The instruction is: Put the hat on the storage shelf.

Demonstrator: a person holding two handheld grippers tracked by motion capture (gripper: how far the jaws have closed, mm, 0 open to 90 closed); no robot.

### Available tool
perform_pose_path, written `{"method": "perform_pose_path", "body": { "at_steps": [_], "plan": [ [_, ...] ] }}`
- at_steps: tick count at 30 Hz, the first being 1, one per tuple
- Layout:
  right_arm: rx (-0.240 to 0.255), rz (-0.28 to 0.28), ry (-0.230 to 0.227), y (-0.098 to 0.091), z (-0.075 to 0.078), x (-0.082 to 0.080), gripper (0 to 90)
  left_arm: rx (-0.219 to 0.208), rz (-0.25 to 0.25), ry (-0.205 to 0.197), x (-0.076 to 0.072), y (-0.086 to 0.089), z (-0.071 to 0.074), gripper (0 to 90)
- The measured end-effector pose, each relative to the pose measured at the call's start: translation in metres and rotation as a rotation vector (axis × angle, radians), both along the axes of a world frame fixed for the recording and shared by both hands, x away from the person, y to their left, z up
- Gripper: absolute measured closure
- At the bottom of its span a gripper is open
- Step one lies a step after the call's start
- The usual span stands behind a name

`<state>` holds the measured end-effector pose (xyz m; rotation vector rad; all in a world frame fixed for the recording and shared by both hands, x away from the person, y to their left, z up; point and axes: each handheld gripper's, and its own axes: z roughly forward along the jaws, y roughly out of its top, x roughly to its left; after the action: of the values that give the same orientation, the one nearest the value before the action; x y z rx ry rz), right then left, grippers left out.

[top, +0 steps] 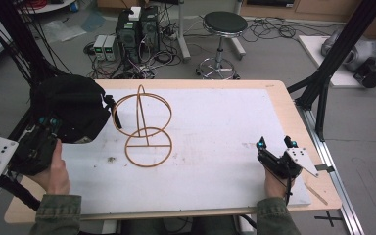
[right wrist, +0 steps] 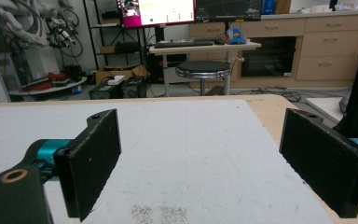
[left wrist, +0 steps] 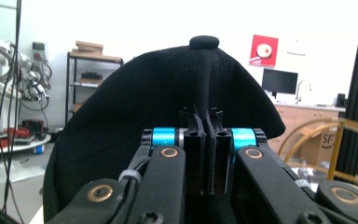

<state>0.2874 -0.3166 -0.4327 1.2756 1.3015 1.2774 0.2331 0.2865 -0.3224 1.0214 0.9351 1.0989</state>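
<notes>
High view: a wooden table (top: 279, 93) carries a white foam board (top: 215, 132) that covers most of its top. At the left edge, the left gripper (top: 48, 122) is held up in the person's left hand (top: 54, 171), and a black baseball cap (top: 71, 105) hangs from its tip, lifted above the table's left corner. Just to the right of the cap stands a wooden wire-style stand (top: 144, 125): a flat ring base lying on the board, an upright post, and a second ring set higher and tilted. The cap's edge is close to the upper ring; whether they touch cannot be told.

In the left gripper view, the jaws are clenched together on a fold of the cap's fabric (left wrist: 205, 93), with the crown and its top button (left wrist: 204, 42) rising above them. Part of the stand's ring (left wrist: 328, 135) shows at the right.

The right gripper (top: 275, 143) rests low over the board near the table's right edge, held by the right hand (top: 274, 186), well apart from the cap and stand. In the right gripper view its two black pads (right wrist: 95, 161) stand wide apart, released, with bare white board (right wrist: 191, 154) between them and a faint smudge on the board near the bottom.

No container is on the table. Beyond it, a round black stool (top: 224, 22) stands on the floor beside computer towers (top: 137, 29) and loose cables.
</notes>
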Motion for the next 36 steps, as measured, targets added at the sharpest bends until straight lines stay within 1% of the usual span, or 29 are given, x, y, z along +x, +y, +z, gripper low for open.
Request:
{"method": "perform_pose_path", "body": {
  "at_steps": [3,6,9,11,13,19,26,31,36],
  "plan": [
    [0.0,0.0,0.0,0.0,0.0,0.0,11.8,-0.017,-0.008,-0.024,0.0,-0.001,0.005,87.5],
    [-0.002,0.001,0.0,0.0,0.0,0.0,11.8,-0.023,-0.018,-0.057,0.001,-0.002,0.01,87.5],
    [0.002,0.001,-0.001,0.0,0.0,0.0,11.8,-0.025,-0.026,-0.098,0.0,-0.005,0.015,87.5],
    [0.004,-0.001,-0.003,0.0,0.0,0.0,11.8,-0.036,-0.035,-0.129,0.0,-0.007,0.017,87.5],
    [0.005,-0.003,-0.013,0.0,0.001,-0.001,11.8,-0.047,-0.051,-0.15,0.001,-0.009,0.02,87.4],
    [-0.004,0.01,-0.014,0.002,0.001,-0.001,11.8,-0.029,-0.096,-0.172,0.007,-0.015,0.031,87.4],
    [-0.009,0.011,-0.02,0.001,0.001,-0.002,11.8,-0.035,-0.146,-0.198,0.014,-0.023,0.04,87.4],
    [0.001,0.012,-0.024,0.002,0.002,-0.003,11.8,-0.027,-0.187,-0.201,0.022,-0.034,0.043,87.4],
    [0.011,0.018,-0.032,0.003,0.003,-0.004,11.8,-0.013,-0.229,-0.194,0.031,-0.048,0.048,87.4]
  ]
}}
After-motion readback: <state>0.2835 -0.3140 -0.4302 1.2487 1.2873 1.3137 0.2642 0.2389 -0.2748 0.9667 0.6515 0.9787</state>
